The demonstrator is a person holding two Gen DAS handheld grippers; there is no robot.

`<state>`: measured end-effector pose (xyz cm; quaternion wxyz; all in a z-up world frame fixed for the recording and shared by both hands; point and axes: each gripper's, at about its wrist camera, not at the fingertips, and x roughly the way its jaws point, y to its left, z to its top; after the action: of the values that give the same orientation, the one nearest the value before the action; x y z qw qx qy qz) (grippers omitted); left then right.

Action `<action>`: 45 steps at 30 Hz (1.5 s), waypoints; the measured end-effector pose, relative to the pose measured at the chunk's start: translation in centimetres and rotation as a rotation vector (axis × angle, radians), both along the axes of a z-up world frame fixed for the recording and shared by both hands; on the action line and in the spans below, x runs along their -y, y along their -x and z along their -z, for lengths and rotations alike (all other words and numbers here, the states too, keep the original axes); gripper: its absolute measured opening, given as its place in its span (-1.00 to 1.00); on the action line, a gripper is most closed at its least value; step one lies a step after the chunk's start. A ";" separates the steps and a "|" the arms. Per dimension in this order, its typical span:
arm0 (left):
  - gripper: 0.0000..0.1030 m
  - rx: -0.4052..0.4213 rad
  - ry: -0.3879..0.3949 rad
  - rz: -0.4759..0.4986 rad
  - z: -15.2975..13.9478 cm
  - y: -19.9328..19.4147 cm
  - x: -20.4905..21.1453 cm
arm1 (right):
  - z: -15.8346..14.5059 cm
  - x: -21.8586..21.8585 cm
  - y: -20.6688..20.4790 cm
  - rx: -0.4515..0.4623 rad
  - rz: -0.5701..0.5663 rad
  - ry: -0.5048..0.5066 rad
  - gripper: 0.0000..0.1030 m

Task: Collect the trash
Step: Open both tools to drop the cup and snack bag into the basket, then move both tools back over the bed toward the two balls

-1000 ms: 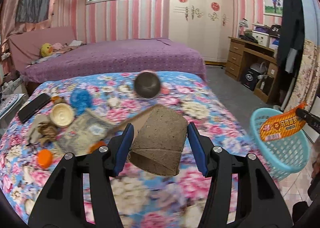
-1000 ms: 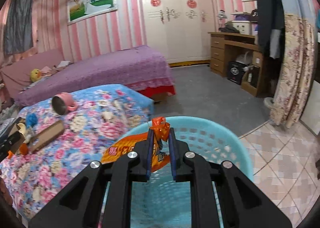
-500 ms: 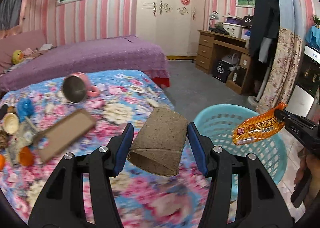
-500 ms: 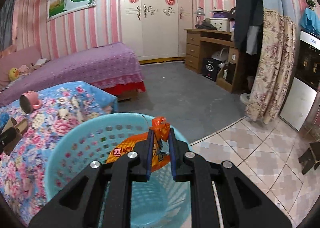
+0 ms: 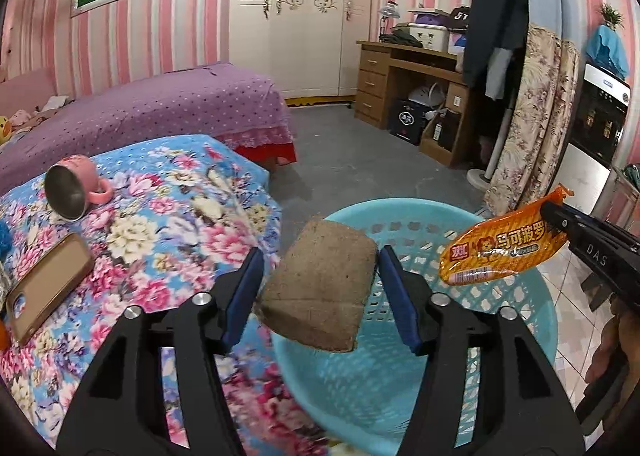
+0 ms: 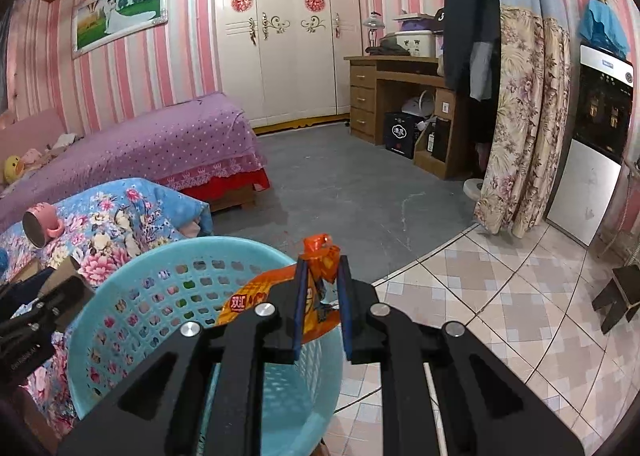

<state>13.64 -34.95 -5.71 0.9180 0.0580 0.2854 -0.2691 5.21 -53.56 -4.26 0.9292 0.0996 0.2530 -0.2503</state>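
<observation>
A squashed brown cardboard tube (image 5: 320, 292) hangs between the blue pads of my left gripper (image 5: 320, 256), above the near rim of a light-blue plastic basket (image 5: 400, 205). The jaws are opening, and a thin gap shows on each side of the tube. My right gripper (image 6: 322, 268) is shut on the crimped end of an orange snack packet (image 6: 248, 296), which hangs over the basket (image 6: 160, 256). From the left wrist view the packet (image 5: 504, 252) floats above the basket's right side, pinched by the right gripper (image 5: 550, 212).
The basket stands on the floor against a bed with a flowered blue cover (image 5: 180, 216). On the cover lie a tipped pink mug (image 5: 76, 192) and a phone (image 5: 48, 284). Behind are a purple bed (image 5: 160, 112), a wooden desk (image 5: 400, 76), a flowered curtain (image 6: 520, 116) and tiled floor (image 6: 500, 276).
The left gripper swung right, from above the flowered bed to over the basket, and its jaws spread off the tube. The right gripper shifted right across the basket with the packet still pinched.
</observation>
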 end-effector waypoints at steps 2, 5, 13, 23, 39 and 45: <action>0.51 0.012 -0.006 -0.006 -0.1 0.0 0.2 | 0.0 0.0 -0.1 -0.005 -0.005 0.005 -0.71; 0.70 0.027 -0.005 -0.021 -0.4 -0.1 -0.3 | 0.1 0.0 -0.2 -0.018 -0.007 0.013 -0.71; 0.89 0.074 -0.006 -0.110 -1.9 -1.2 -3.4 | 0.2 -0.1 -0.2 -0.014 0.019 -0.009 -0.65; 0.89 0.077 0.001 -0.176 -2.7 -1.9 -7.1 | 0.5 -1.7 -1.8 -0.024 0.001 -0.037 0.12; 0.89 0.090 -0.008 -0.258 -3.4 -1.8 -12.5 | -1.0 -6.3 -3.6 -0.012 -0.011 0.028 0.86; 0.89 0.085 0.000 -0.320 -3.8 -1.8 -16.8 | -1.7 -8.9 -4.7 0.007 -0.045 0.030 0.90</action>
<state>15.47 -18.11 -1.87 0.9604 0.0234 0.2518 -0.1166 9.95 -44.66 -2.57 0.9369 0.0808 0.2480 -0.2329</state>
